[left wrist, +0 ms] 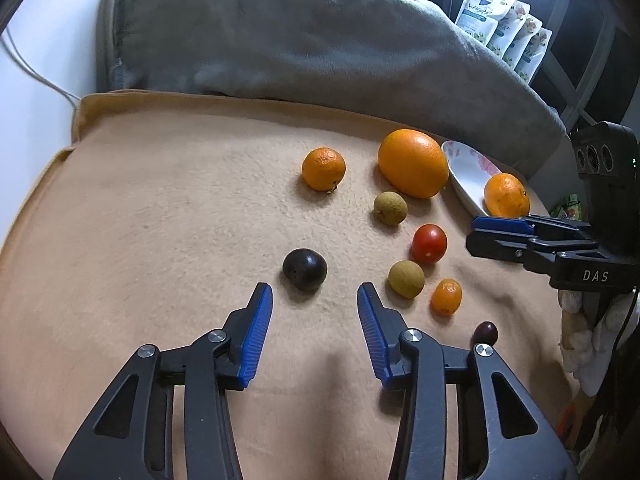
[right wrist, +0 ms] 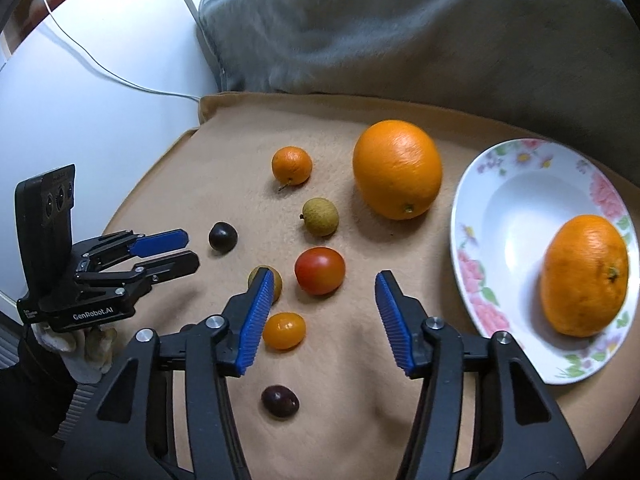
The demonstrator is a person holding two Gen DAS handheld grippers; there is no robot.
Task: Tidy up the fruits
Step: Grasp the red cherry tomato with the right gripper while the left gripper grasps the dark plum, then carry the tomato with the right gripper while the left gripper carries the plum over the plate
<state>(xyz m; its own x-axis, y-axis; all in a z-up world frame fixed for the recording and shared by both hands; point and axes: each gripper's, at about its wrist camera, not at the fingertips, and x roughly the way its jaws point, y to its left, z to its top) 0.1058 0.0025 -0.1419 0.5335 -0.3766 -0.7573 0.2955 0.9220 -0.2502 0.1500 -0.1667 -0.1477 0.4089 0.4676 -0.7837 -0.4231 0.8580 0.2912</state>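
Left gripper (left wrist: 315, 292): fingers spread wide, holding nothing; the dark plum (left wrist: 305, 269) sits just ahead of the gap, a little toward the left finger
Right gripper (right wrist: 325, 284): fingers released too, empty; the red tomato (right wrist: 319, 271) lies just ahead of the tips, toward the left finger; the longan (right wrist: 265, 283) is partly hidden behind the left fingertip
Plate (right wrist: 472, 216): off to the right of our right fingers; one mandarin (right wrist: 584, 275) already in it
Still on the tan blanket (right wrist: 224, 168): large orange (right wrist: 397, 169), small mandarin (right wrist: 291, 165), second longan (right wrist: 320, 216), kumquat (right wrist: 283, 330), small dark grape (right wrist: 279, 401)
Step, as we judge it: take the tomato next; we should centre it between the pads, go low, squeeze gently since it likely bruises; keep the left finger from nudging the longan
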